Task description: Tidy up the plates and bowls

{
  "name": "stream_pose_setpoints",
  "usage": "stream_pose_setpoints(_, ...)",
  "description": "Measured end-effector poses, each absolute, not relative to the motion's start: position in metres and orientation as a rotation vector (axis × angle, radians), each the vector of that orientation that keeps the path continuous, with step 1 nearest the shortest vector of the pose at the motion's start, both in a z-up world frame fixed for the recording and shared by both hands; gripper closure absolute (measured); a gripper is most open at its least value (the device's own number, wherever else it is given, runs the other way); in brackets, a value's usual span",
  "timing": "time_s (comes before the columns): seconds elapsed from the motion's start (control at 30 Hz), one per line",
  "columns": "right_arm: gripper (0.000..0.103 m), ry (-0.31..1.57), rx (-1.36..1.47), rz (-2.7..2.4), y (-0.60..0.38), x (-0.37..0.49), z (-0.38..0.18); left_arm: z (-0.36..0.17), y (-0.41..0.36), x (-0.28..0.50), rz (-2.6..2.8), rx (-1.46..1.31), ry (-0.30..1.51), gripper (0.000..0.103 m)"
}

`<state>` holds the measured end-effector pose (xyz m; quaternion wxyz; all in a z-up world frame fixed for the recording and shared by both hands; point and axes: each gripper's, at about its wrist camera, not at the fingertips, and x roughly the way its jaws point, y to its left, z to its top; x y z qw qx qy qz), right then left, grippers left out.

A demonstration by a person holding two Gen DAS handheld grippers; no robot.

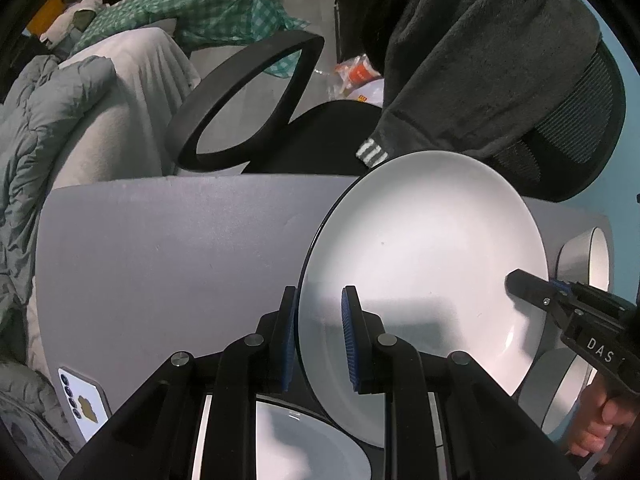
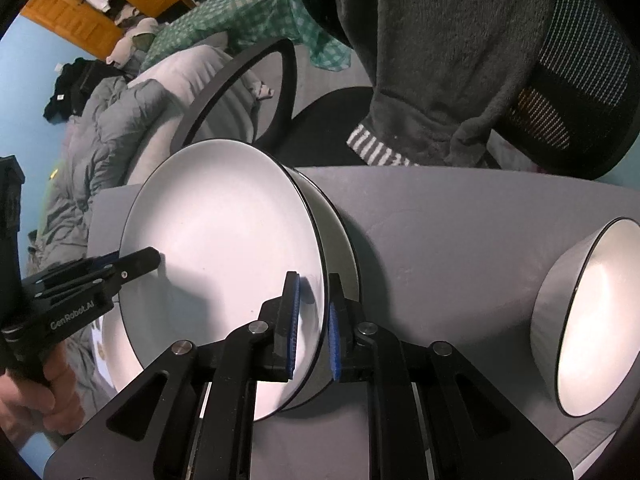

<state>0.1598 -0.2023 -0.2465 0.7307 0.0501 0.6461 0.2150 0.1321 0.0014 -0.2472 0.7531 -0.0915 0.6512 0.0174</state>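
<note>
Item: white plate (image 1: 420, 264), black-rimmed, held over the grey table (image 1: 160, 260) by opposite rims; the left gripper (image 1: 320, 340) pinches one edge, the right gripper (image 2: 312, 328) pinches the other, above a second plate (image 2: 340, 240). Bowl (image 2: 588, 320) stands apart on its side. Handling, as judged: lower both hands evenly, centre over the plate beneath, and loosen only once seated.
</note>
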Motion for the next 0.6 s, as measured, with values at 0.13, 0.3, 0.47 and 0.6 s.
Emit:
stream_pose_setpoints(0.13, 0.090, 1.424, 0.085, 0.454, -0.200, 0.158, -0.249, -0.249, -0.005, 0.131, 0.027, -0.162, 1.420, 0.083)
stream_pose_setpoints(0.3, 0.089, 1.440, 0.097, 0.435, -0.205, 0.161, -0.251, -0.249, -0.009, 0.134, 0.034, -0.142, 1.415, 0.082)
stream_pose_setpoints(0.47, 0.081, 1.486, 0.074, 0.433, -0.198, 0.165, -0.248, -0.249, -0.010, 0.136, 0.039, -0.122, 1.414, 0.077)
stream_pose_setpoints(0.6, 0.071, 1.518, 0.084, 0.417, -0.196, 0.167, -0.246, -0.246, -0.011, 0.133, 0.038, -0.119, 1.400, 0.075)
